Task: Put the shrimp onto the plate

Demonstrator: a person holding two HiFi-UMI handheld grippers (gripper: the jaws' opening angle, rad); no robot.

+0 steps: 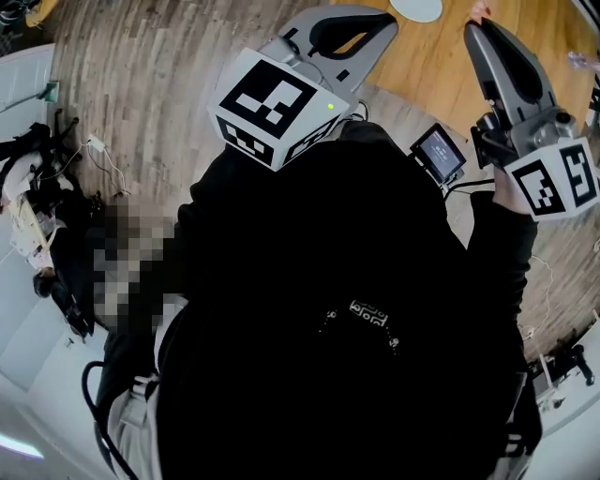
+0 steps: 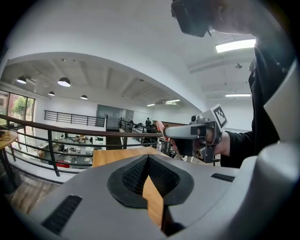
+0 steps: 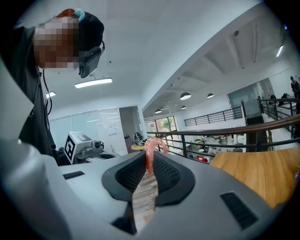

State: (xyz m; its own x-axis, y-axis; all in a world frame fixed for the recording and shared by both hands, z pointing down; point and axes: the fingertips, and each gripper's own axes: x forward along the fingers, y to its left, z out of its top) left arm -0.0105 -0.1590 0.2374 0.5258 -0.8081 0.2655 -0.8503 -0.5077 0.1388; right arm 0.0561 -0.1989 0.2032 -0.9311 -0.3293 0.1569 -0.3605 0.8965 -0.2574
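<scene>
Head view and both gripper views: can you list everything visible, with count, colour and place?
shrimp: one, pink, clamped between the right gripper's jaws
plate: one, white, on the table at the head view's top edge
table: one, orange-brown wood, ahead of both grippers
small screen: one, black, beside the right gripper
railing: one, dark, beyond the table
person's top: one, black, filling the head view's middle
left gripper: one, grey, jaws together, empty
right gripper: one, grey, shut on the shrimp

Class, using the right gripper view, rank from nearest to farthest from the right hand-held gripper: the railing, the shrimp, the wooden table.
1. shrimp, clamped in the right hand-held gripper.
2. wooden table, lower right.
3. railing, behind the table.
</scene>
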